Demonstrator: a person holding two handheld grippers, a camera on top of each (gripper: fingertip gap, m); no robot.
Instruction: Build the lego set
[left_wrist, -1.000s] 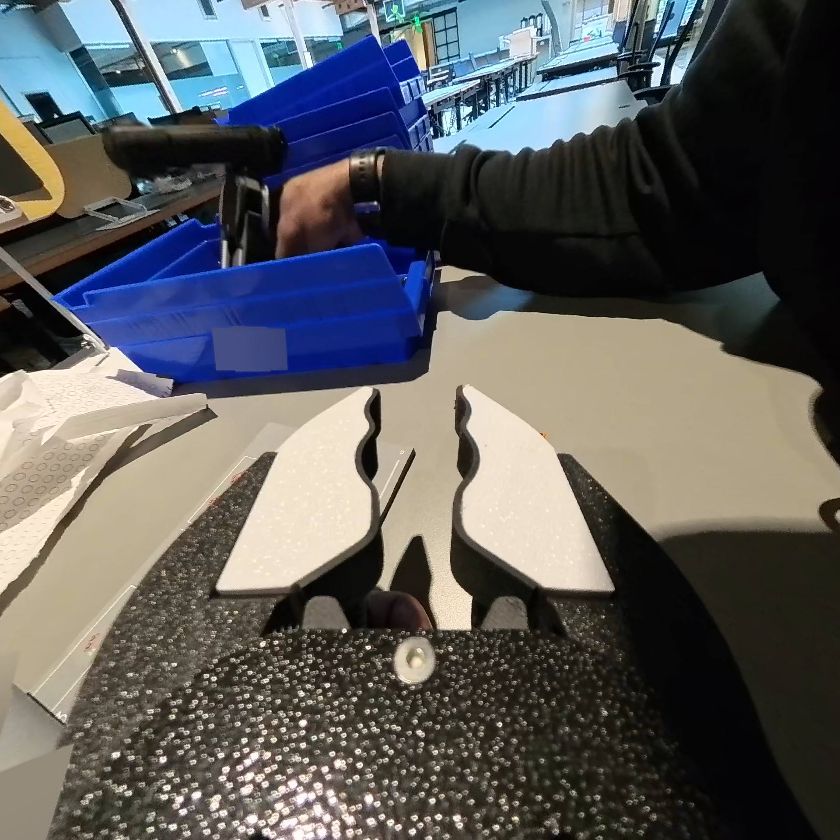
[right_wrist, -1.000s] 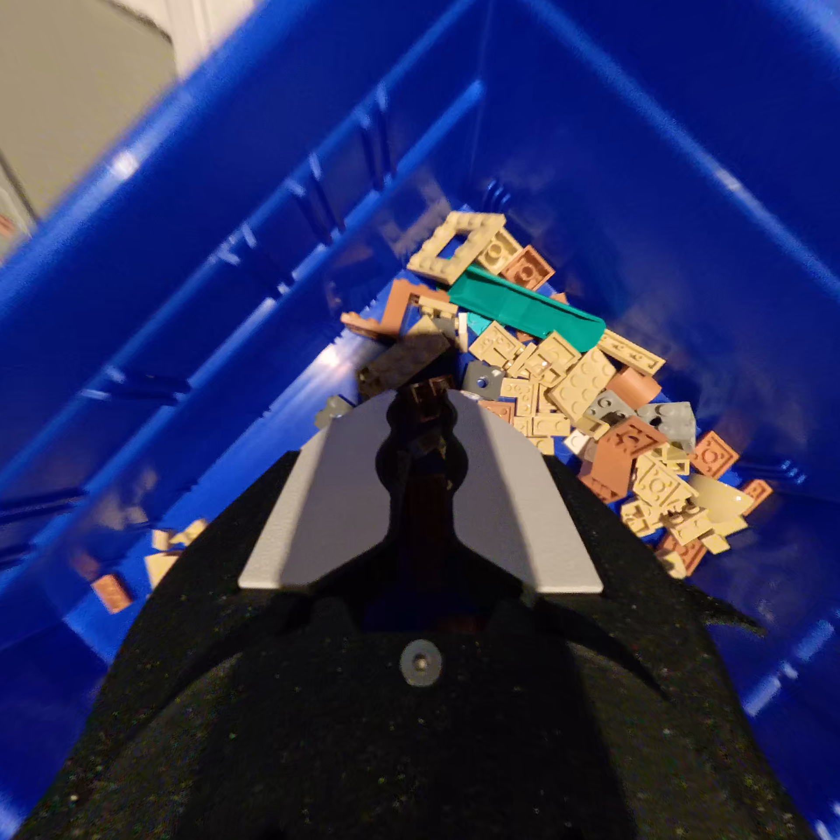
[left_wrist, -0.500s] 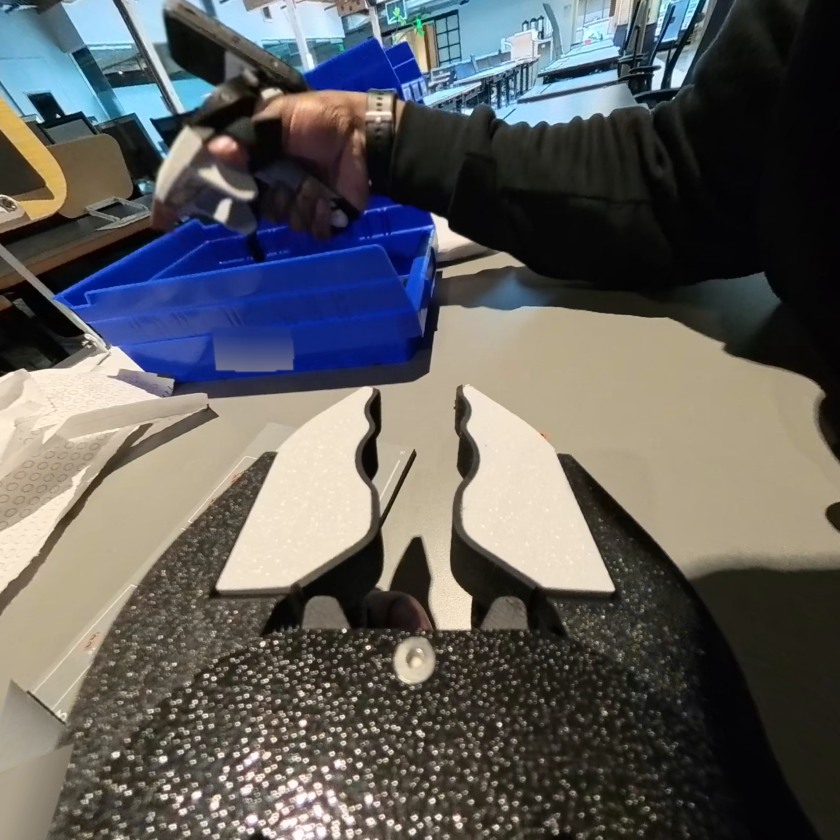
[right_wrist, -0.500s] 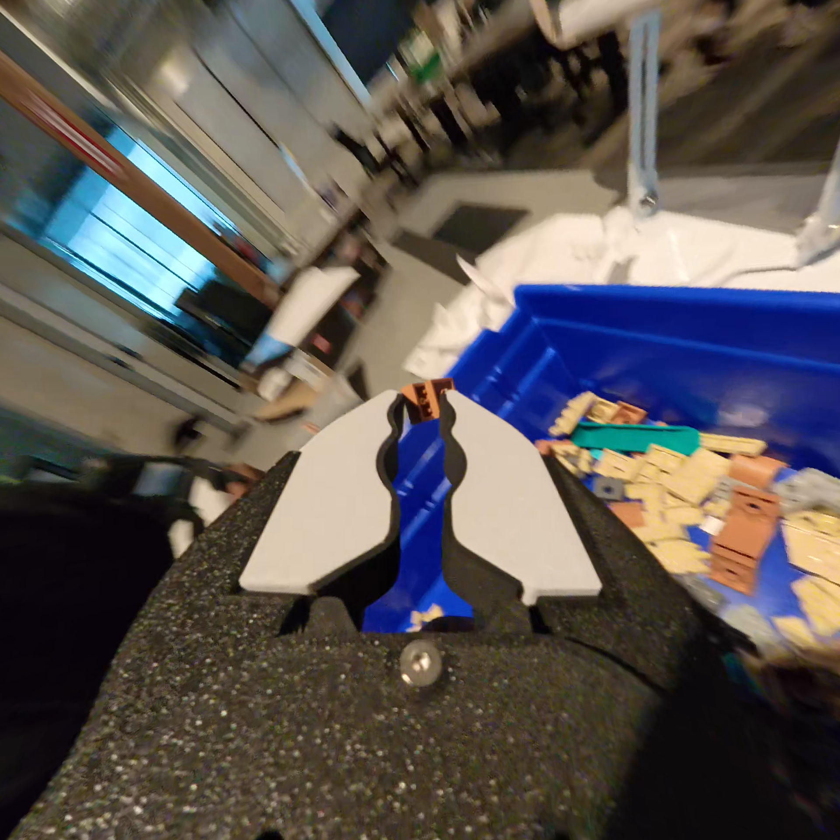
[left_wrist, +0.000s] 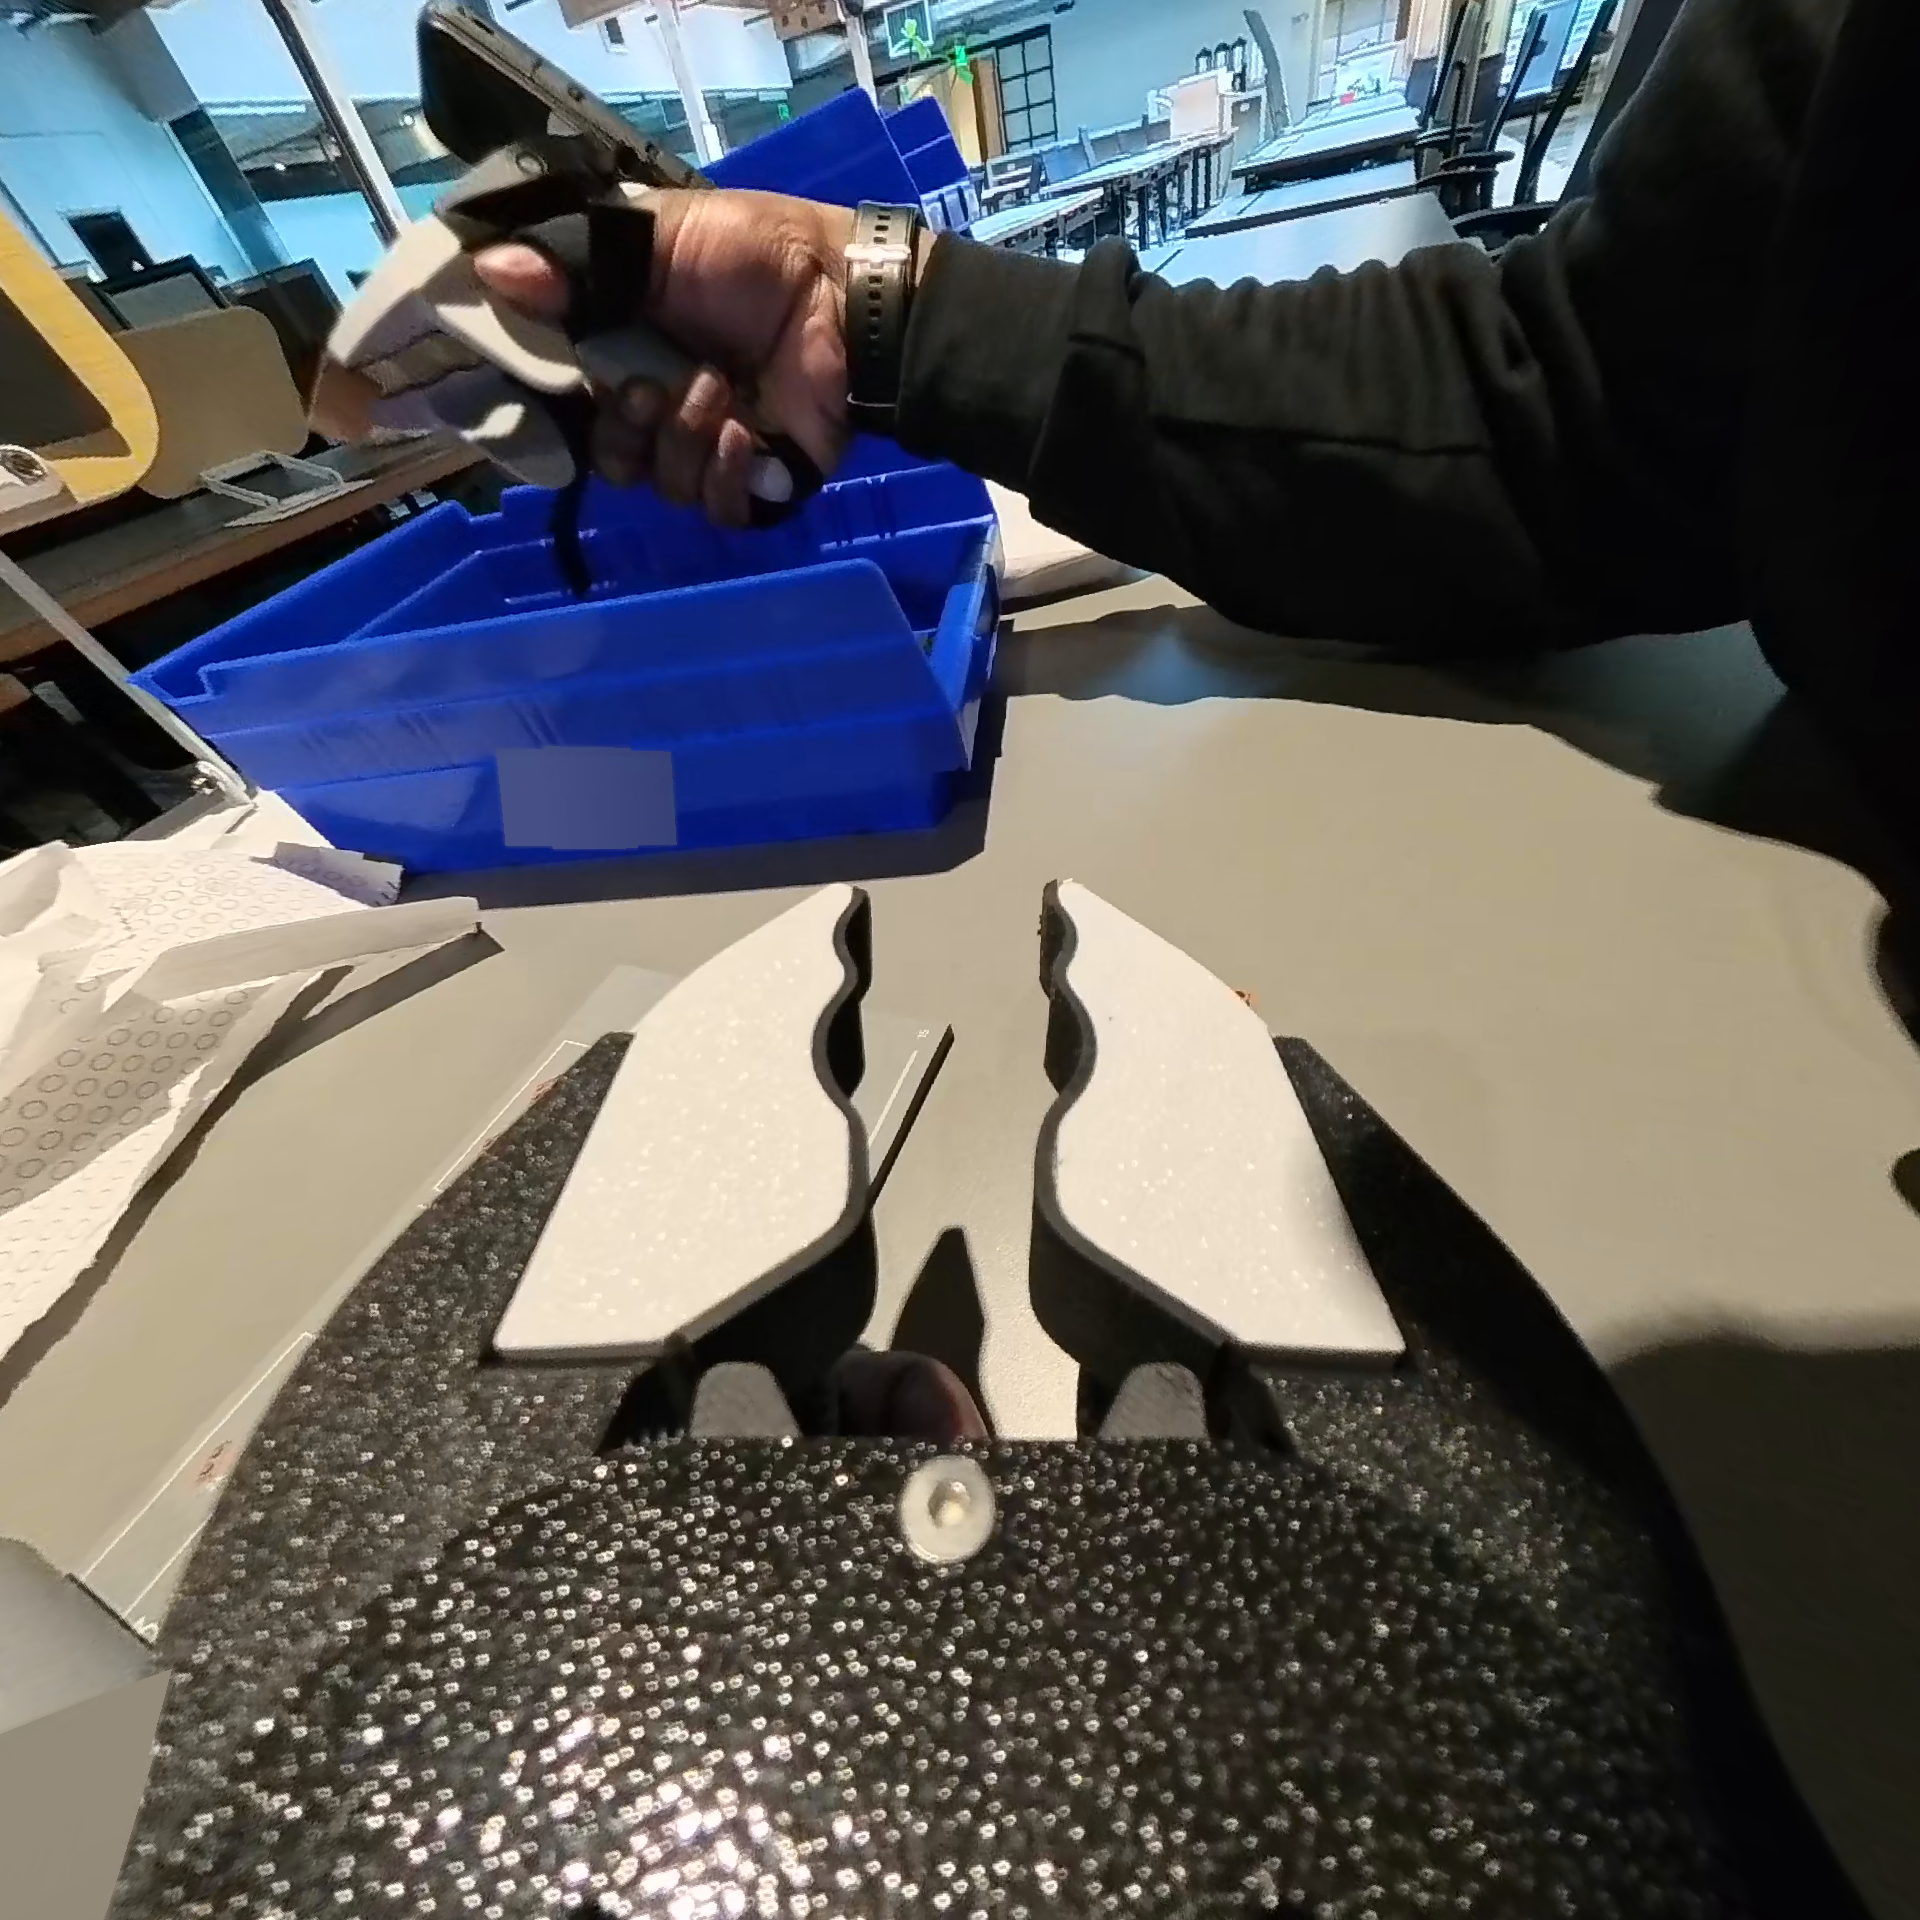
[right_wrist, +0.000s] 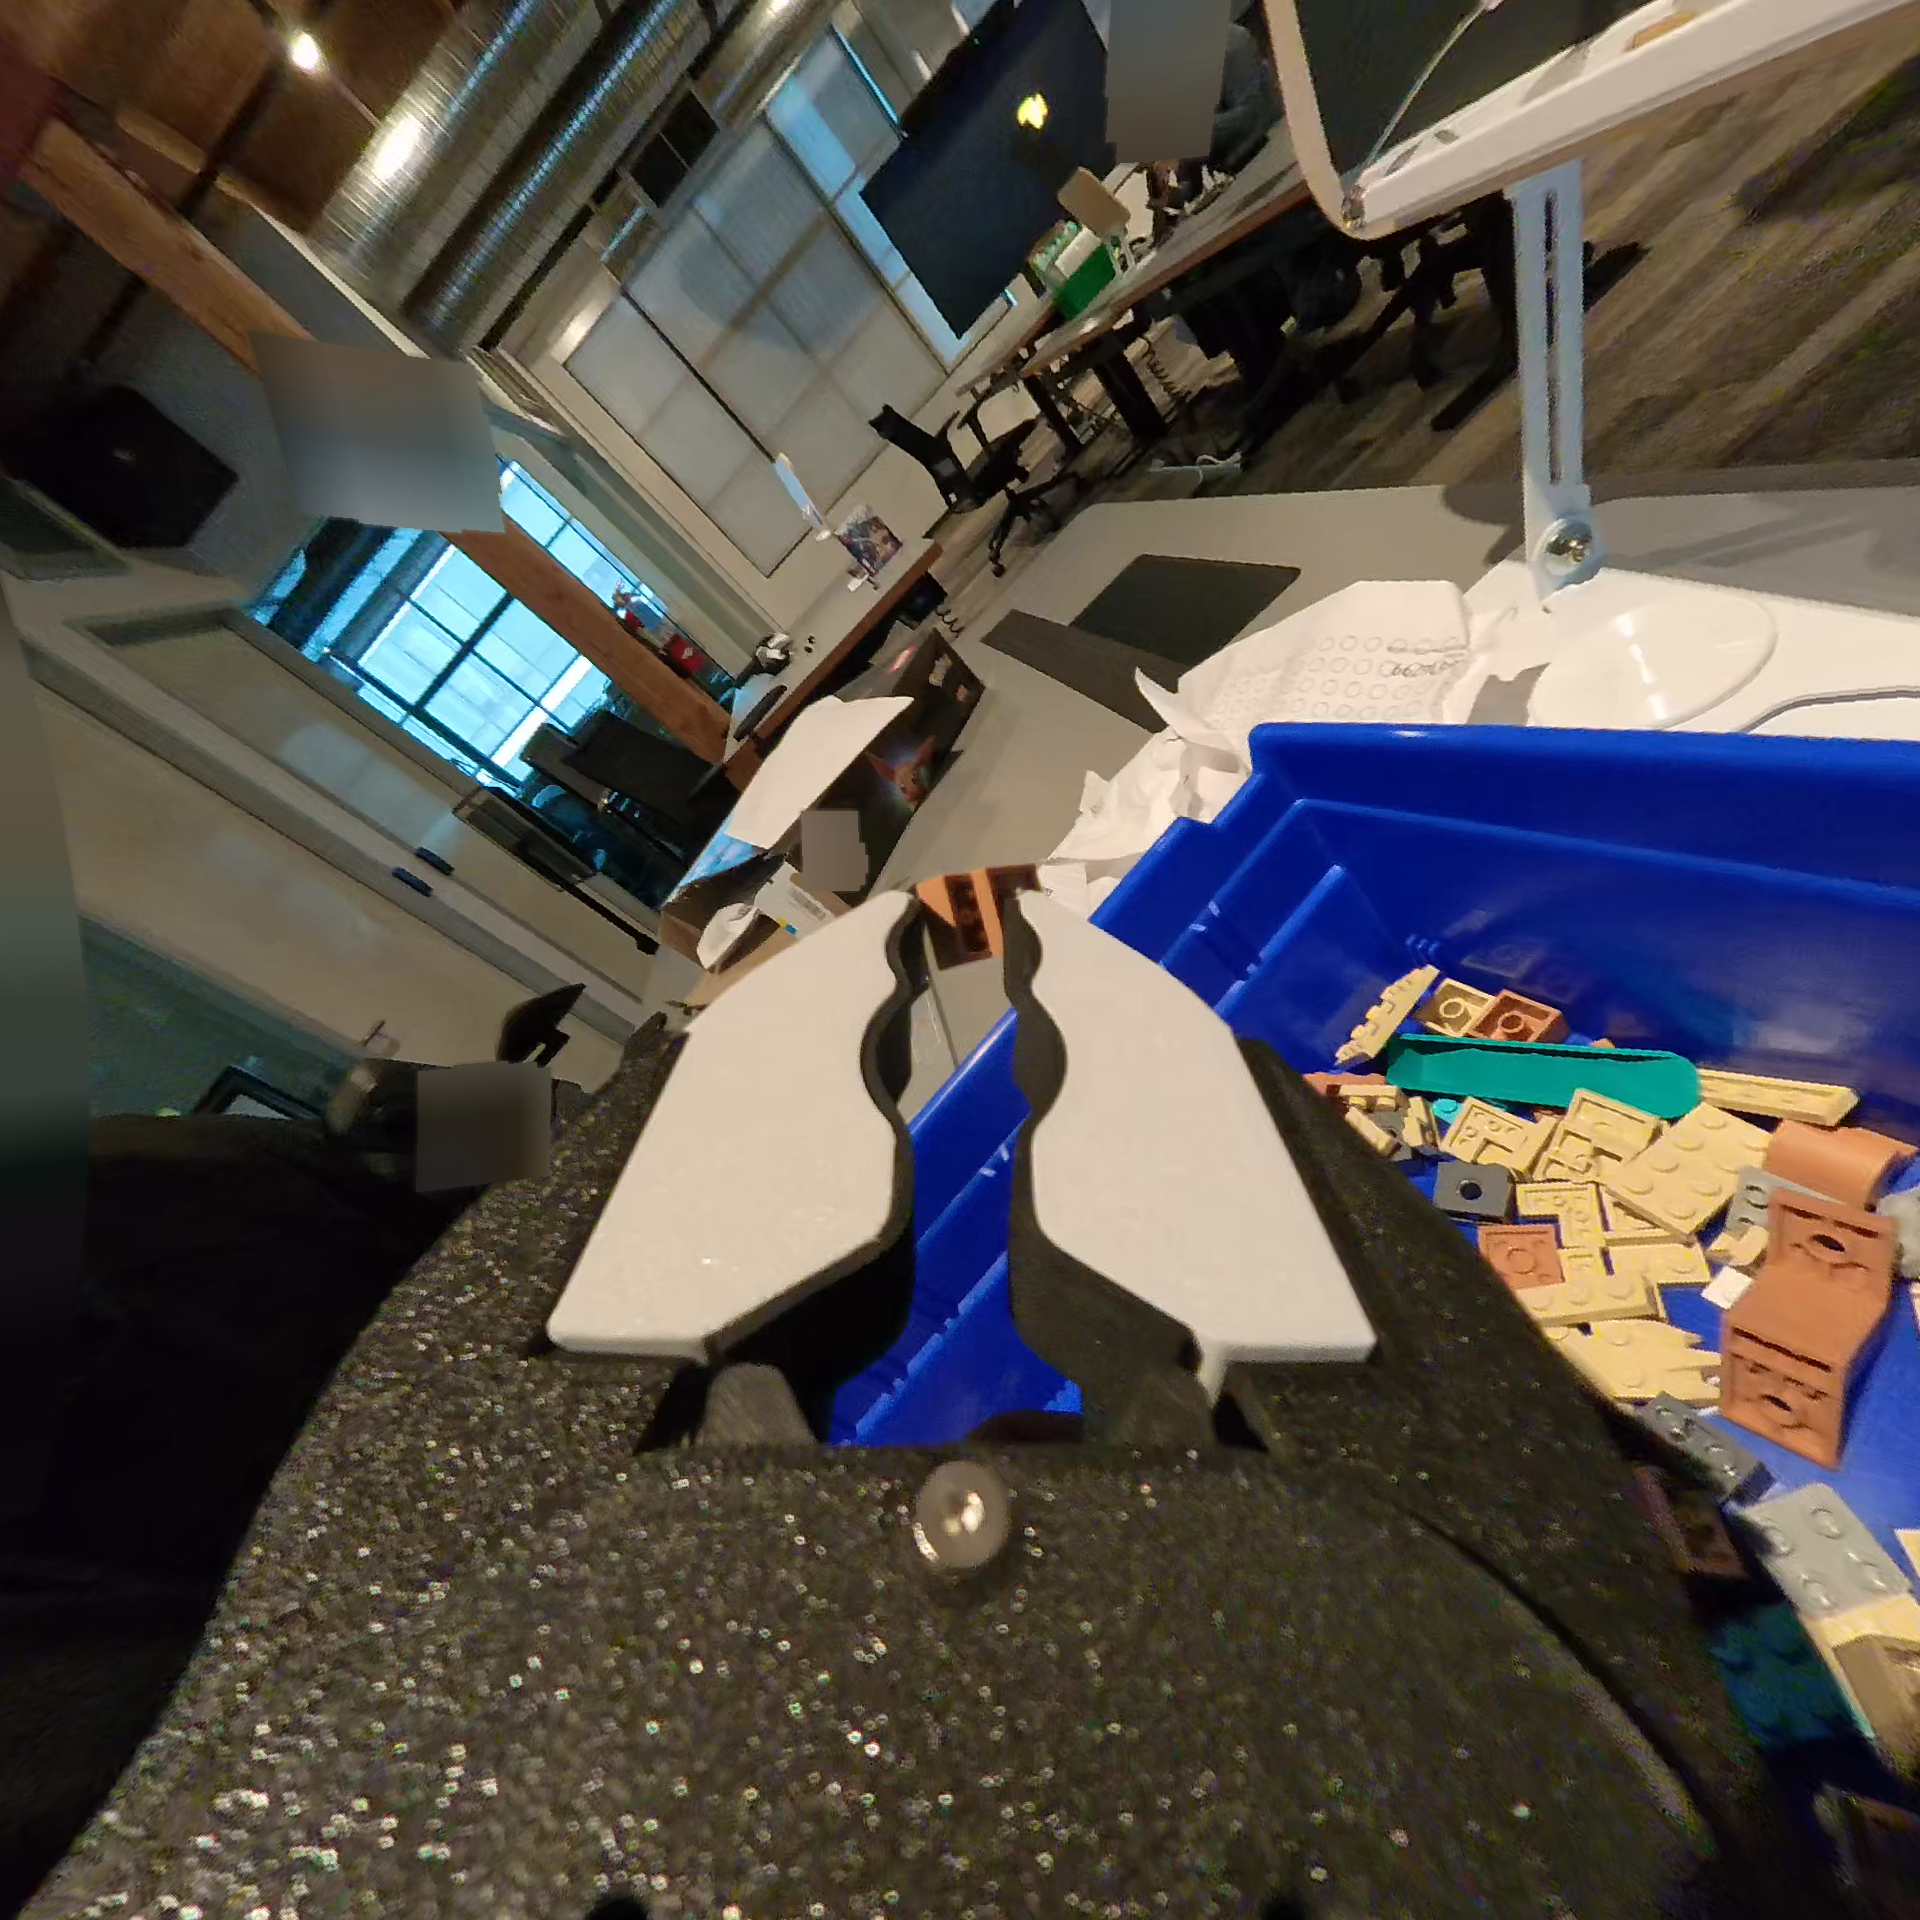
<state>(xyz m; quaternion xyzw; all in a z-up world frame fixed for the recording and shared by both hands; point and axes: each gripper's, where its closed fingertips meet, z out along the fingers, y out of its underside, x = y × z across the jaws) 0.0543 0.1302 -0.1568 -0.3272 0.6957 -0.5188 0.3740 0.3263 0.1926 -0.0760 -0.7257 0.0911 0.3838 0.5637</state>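
My right gripper (right_wrist: 966, 914) is shut on a small reddish-brown lego piece (right_wrist: 971, 920) and holds it above the left rim of a blue bin (right_wrist: 1558, 821). The bin holds a pile of tan, brown, grey and teal lego pieces (right_wrist: 1621, 1174). In the left wrist view the right gripper (left_wrist: 416, 322) is held in a hand above the blue bin (left_wrist: 582, 707), tilted to the left. My left gripper (left_wrist: 951, 920) is open and empty, low over the grey table (left_wrist: 1351, 935), with a flat grey sheet (left_wrist: 914, 1081) under its fingers.
Torn white paper bags (left_wrist: 135, 997) lie at the left of the table. A person's black sleeve (left_wrist: 1351, 416) reaches across from the right. More blue bins (left_wrist: 831, 145) are stacked behind. A white lamp base (right_wrist: 1652, 655) stands beyond the bin. My right fingertips sit around 30 cm from my left ones.
The right gripper has risen out of the blue bin with the reddish-brown piece and tilted to the left. The left gripper has not moved.
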